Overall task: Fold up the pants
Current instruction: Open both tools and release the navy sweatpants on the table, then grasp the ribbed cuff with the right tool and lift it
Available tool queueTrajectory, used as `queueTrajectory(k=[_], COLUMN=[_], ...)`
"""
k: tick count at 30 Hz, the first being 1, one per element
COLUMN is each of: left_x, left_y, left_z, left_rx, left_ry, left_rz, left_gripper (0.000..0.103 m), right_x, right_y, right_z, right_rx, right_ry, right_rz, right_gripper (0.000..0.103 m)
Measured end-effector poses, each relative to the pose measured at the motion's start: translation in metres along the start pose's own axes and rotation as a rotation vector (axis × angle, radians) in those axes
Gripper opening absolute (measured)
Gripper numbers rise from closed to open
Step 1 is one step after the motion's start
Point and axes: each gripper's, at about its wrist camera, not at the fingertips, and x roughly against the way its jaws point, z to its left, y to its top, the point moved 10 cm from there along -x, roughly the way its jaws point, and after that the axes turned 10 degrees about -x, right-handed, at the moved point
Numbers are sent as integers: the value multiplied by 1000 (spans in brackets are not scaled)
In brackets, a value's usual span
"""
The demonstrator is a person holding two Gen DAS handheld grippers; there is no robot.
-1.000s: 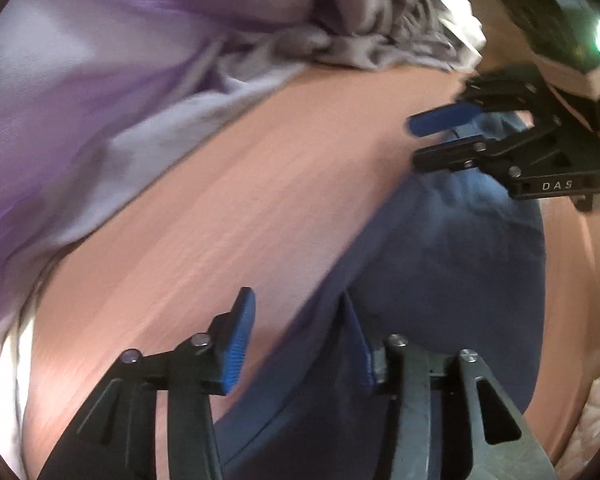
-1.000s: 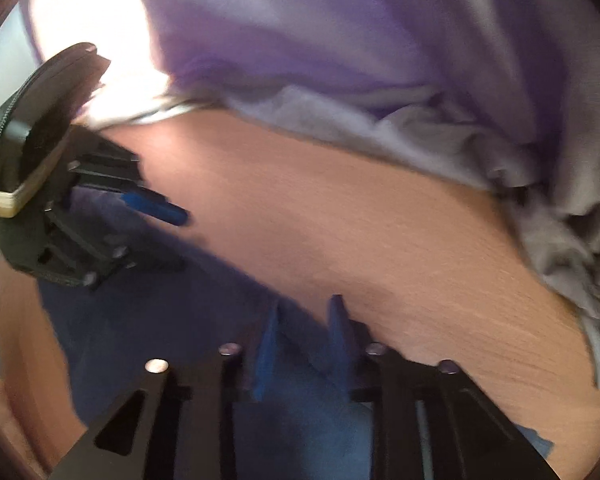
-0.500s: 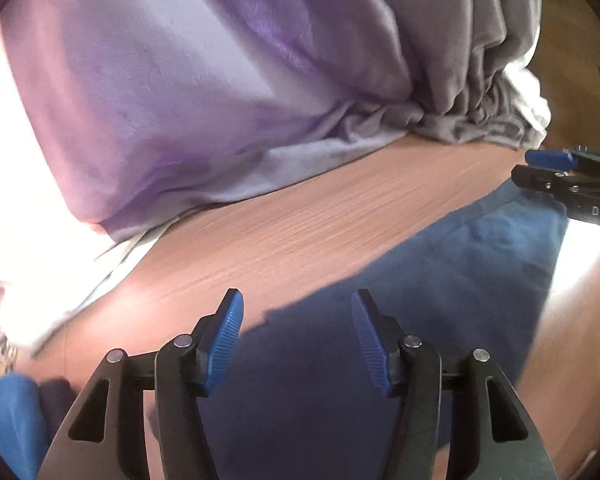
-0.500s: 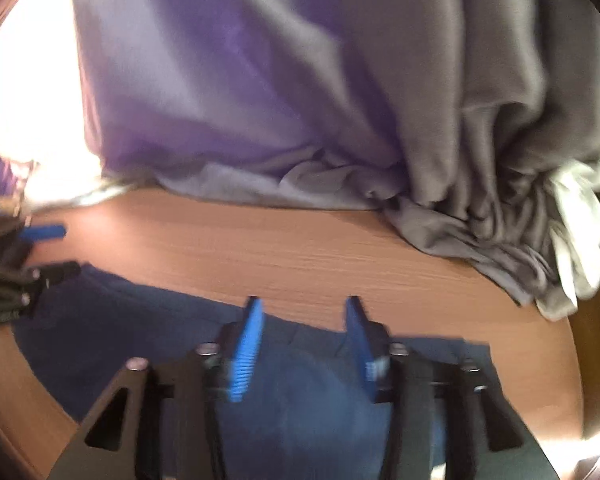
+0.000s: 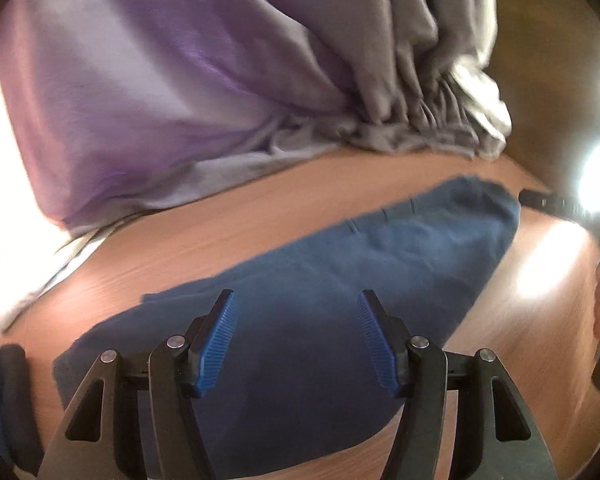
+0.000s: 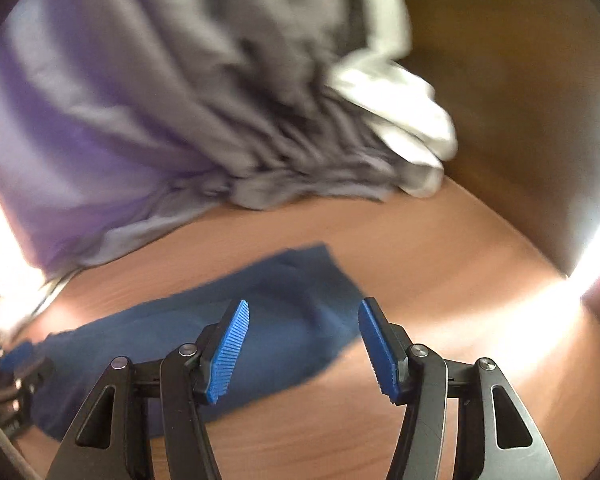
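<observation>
The dark blue pants (image 5: 340, 280) lie flat in a folded strip on the wooden table (image 5: 240, 220). They also show in the right wrist view (image 6: 268, 320). My left gripper (image 5: 296, 340) is open and empty, held above the pants' near part. My right gripper (image 6: 304, 344) is open and empty, above the strip's right end. The left gripper's tip shows at the left edge of the right wrist view (image 6: 8, 364). The right gripper's tip shows at the right edge of the left wrist view (image 5: 548, 202).
A purple and grey curtain (image 5: 180, 80) hangs behind the table, its bunched hem (image 6: 300, 176) resting on the far edge. A white cloth (image 6: 412, 132) hangs beside it. Bright glare marks the table's right side (image 6: 540, 320). A brown wall (image 6: 520, 120) stands at the right.
Both grippers have let go of the pants, opened wide and pulled back and up. The pants now lie flat in a strip on the table.
</observation>
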Motion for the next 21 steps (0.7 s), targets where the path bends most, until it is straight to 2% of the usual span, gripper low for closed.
queueTrajectory(k=[3, 6, 14, 21], left_x=[-12, -18, -31, -35], left_y=[-3, -8, -17, -24], left_z=[-13, -16, -11, -12], left_rx=[-28, -48, -46, -32], left_ry=[-8, 4, 45, 31], left_rz=[22, 43, 77, 98], left_gripper=[61, 61, 61, 61], right_x=[-13, -23, -41, -47], right_y=[-6, -10, -17, -20], right_z=[-24, -32, -26, -23], right_rx=[-91, -132, -219, -282], right_ry=[-19, -4, 81, 94], right_rz=[30, 46, 86, 109], right_gripper=[58, 58, 58, 56])
